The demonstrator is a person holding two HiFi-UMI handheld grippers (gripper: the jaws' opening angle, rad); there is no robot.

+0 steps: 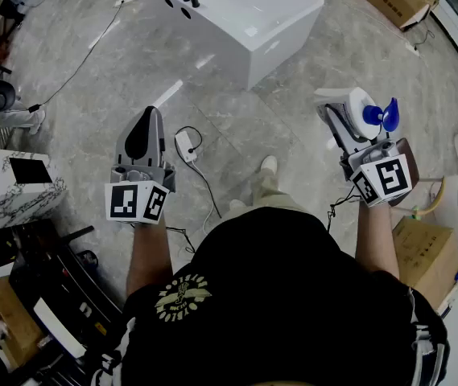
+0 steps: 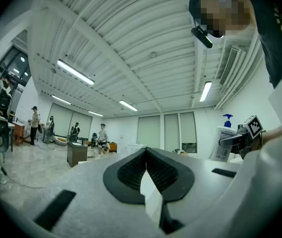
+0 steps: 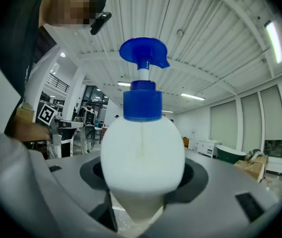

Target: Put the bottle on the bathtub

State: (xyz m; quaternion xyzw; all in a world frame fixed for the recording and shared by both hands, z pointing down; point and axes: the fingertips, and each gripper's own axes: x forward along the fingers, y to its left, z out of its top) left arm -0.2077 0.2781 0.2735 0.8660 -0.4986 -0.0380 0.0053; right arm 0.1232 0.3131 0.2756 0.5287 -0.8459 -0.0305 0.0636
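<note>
clamping the bottle (image 3: 141,148), the right gripper (image 1: 345,111) shows its label (image 2: 223,144) only to the left gripper (image 2: 146,155) (fingers (image 2: 128,171) pressed together).

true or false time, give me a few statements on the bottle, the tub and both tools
1. The right tool is shut on the bottle. True.
2. The bottle's pump head is red. False: it is blue.
3. The left tool holds a sponge. False: its jaws are together with nothing between them.
4. The bottle already stands on the bathtub. False: it is in the right tool, apart from the tub.
5. The bathtub is white. True.
</note>
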